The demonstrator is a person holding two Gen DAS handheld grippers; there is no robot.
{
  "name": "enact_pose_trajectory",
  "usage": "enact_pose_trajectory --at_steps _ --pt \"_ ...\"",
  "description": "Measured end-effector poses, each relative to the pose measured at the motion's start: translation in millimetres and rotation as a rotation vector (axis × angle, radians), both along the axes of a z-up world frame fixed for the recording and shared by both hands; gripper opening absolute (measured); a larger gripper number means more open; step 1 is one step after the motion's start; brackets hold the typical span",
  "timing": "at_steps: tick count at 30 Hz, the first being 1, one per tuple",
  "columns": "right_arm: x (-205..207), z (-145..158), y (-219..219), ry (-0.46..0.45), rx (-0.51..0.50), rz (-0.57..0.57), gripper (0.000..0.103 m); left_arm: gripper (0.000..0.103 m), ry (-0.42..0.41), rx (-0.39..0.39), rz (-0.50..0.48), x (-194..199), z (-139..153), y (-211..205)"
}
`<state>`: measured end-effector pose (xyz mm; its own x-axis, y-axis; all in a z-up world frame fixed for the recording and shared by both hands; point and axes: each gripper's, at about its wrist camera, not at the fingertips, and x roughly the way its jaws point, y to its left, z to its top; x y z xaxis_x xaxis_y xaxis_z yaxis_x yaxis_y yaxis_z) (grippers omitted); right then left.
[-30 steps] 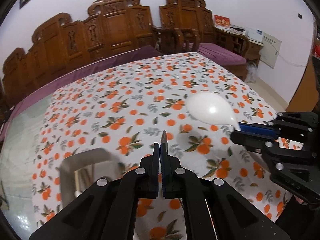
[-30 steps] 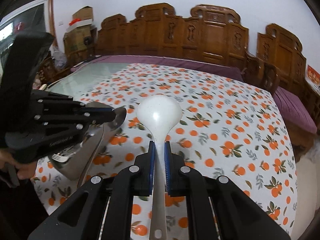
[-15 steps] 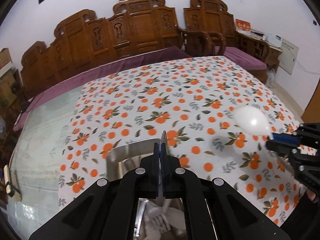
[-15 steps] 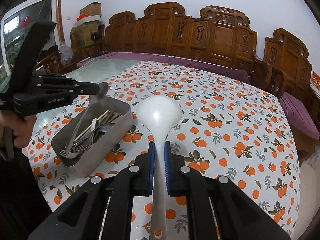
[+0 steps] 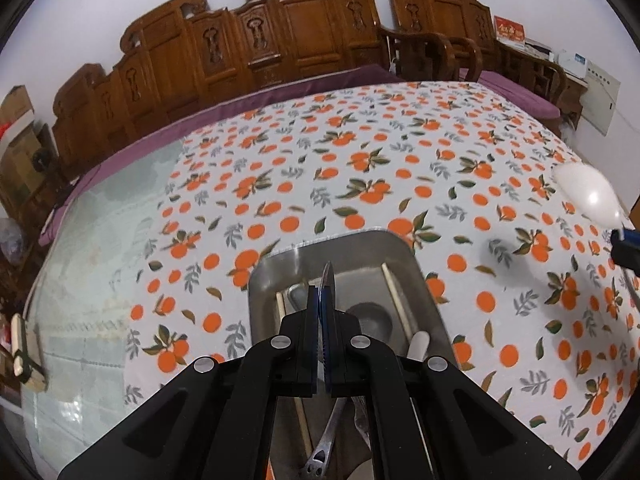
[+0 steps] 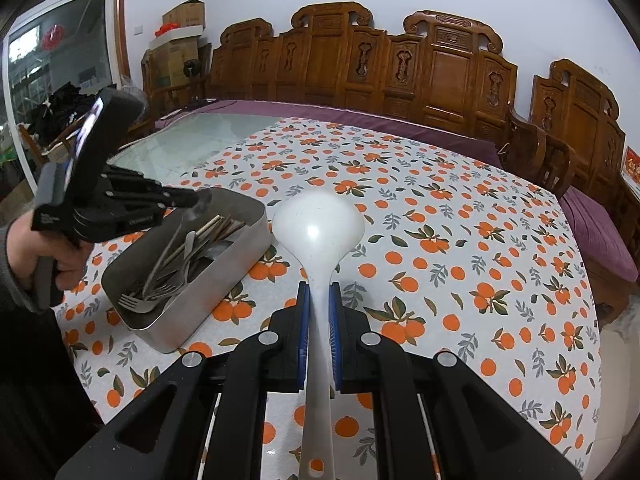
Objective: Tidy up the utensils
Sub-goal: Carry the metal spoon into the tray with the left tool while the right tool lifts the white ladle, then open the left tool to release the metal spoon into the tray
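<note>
My left gripper (image 5: 321,300) is shut on a thin metal spoon (image 5: 327,280) held edge-on, directly above the steel utensil tin (image 5: 340,246). In the right wrist view the left gripper (image 6: 192,199) hovers over the tin's (image 6: 224,264) far end with the spoon bowl (image 6: 202,204) at its tip. The tin holds forks (image 6: 138,300), spoons and chopsticks (image 6: 216,226). My right gripper (image 6: 318,300) is shut on the handle of a white plastic ladle (image 6: 318,228), held above the cloth right of the tin. The ladle also shows in the left wrist view (image 5: 588,196).
The table carries an orange-patterned cloth (image 6: 460,248) with bare glass (image 5: 84,280) at its left. Carved wooden chairs (image 6: 400,68) stand along the far side. Cardboard boxes (image 6: 180,40) are stacked at the back left.
My left gripper has carried the metal spoon leftward over the tin and lowered toward it. The right gripper has drawn back to the right with the ladle.
</note>
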<state>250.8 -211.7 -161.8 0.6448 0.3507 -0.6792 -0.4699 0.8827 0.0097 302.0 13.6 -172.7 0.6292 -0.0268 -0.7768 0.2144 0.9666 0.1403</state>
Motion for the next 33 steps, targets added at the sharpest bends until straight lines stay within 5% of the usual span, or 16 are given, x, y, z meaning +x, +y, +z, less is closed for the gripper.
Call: enact_pose_trajectory --at_steps 20,33 --pt "-5 -9 17 0.023 0.007 0.022 0.011 0.002 0.016 -0.133 0.044 -4 -19 21" --pt "-6 2 50 0.012 0.049 0.041 0.011 0.038 -0.012 -0.168 0.108 -10 -6 46"
